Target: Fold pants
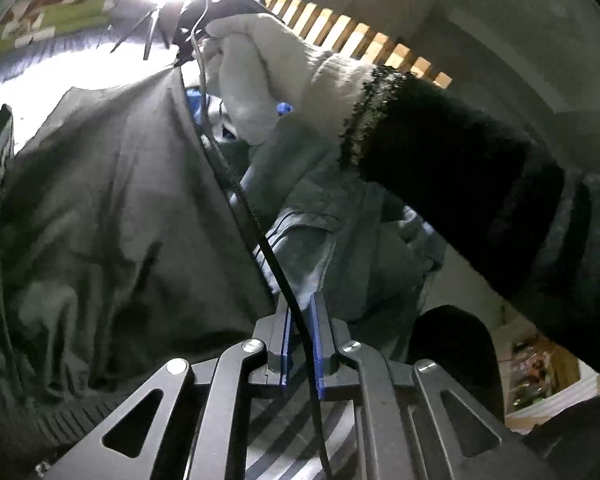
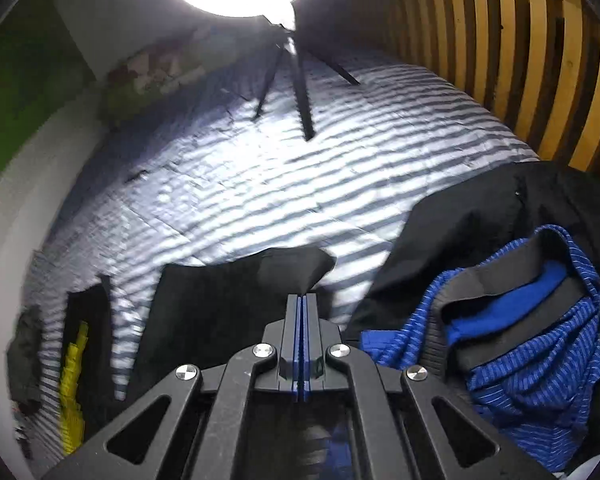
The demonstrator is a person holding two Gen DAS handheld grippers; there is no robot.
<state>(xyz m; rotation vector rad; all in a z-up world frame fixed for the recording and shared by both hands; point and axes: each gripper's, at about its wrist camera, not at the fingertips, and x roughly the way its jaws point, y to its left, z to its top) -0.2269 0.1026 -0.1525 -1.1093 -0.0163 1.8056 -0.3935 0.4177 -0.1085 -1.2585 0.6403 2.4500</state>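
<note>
The grey pants (image 1: 112, 208) hang across the left half of the left wrist view. One edge runs taut from my right gripper (image 1: 184, 56) at the top down to my left gripper (image 1: 300, 304). The left gripper's blue pads stand slightly apart, with the cloth's thick edge pinched at their tips. A black cable (image 1: 284, 280) crosses in front of them. A gloved hand (image 1: 260, 80) in a black fuzzy sleeve holds the right gripper. In the right wrist view the right gripper (image 2: 302, 296) is shut on a dark fold of the pants (image 2: 228, 300), which hangs over the striped bed sheet (image 2: 300, 184).
A ring light (image 2: 236, 0) on a black tripod (image 2: 300, 92) stands on the far part of the bed. A blue striped garment (image 2: 540, 344) lies on a black one (image 2: 480, 208) at the right. A yellow item (image 2: 74, 380) lies at the left. A wooden slat wall (image 2: 520, 60) bounds the right.
</note>
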